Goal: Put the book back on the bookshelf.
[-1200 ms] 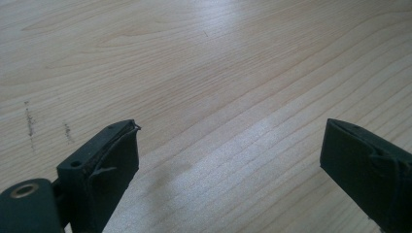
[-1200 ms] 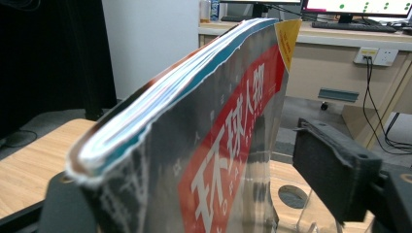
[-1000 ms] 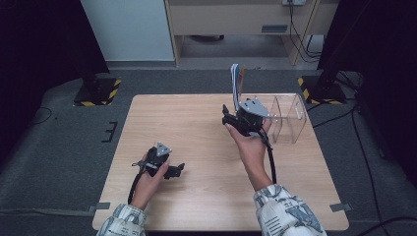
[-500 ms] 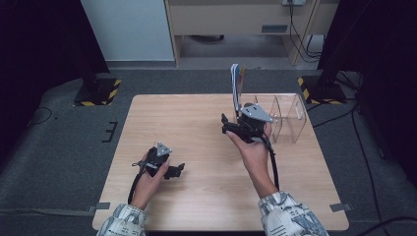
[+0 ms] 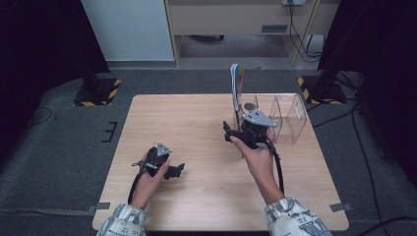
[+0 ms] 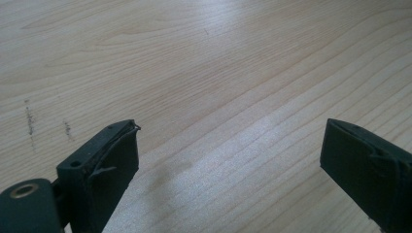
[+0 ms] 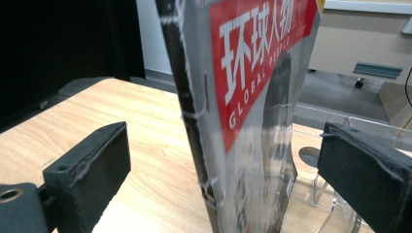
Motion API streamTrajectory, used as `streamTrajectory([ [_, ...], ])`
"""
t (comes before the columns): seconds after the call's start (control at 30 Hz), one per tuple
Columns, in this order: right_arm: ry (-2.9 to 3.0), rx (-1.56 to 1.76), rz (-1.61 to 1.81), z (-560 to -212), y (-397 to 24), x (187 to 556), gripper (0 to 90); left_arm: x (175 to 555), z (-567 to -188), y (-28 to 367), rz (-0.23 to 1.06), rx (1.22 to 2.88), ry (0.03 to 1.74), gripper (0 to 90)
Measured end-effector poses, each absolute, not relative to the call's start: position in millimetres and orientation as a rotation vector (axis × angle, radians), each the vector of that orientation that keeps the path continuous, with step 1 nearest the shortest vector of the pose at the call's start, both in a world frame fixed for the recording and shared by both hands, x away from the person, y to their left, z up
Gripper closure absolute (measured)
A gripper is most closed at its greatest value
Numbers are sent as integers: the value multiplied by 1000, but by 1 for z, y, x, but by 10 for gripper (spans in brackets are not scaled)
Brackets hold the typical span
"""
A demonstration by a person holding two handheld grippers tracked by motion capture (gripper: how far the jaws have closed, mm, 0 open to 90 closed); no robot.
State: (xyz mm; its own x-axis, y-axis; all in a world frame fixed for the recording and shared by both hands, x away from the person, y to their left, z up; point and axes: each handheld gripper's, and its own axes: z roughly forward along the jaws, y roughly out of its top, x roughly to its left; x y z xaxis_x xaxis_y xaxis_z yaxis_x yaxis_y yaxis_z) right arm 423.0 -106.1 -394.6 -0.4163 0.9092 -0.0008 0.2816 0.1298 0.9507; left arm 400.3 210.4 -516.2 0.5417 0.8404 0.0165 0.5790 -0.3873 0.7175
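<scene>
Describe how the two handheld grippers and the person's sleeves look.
Both the left gripper and the right gripper are black, each topped by a grey three-cornered plate and trailing a black cable. Their jaws are blocky, with dark pads. The sleeves are pale with a dark speckled pattern.

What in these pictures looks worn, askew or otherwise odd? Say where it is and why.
The magazine stands on end between the open right tool's pads, touching neither. Its spine is scuffed, with white cracks down the black edge. In the high view it stands at the left end of the clear rack, rising well above its dividers.

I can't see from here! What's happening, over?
Right claw open, just let go. Magazine upright between its jaws, in the clear rack. Left claw open over the table.
</scene>
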Motion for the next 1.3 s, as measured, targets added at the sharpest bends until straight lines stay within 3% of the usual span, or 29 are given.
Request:
streamTrajectory([
  [1.3,1889,1107,1316,-397,-125,394,60,400,-517,210,505,2114,1142,62],
])
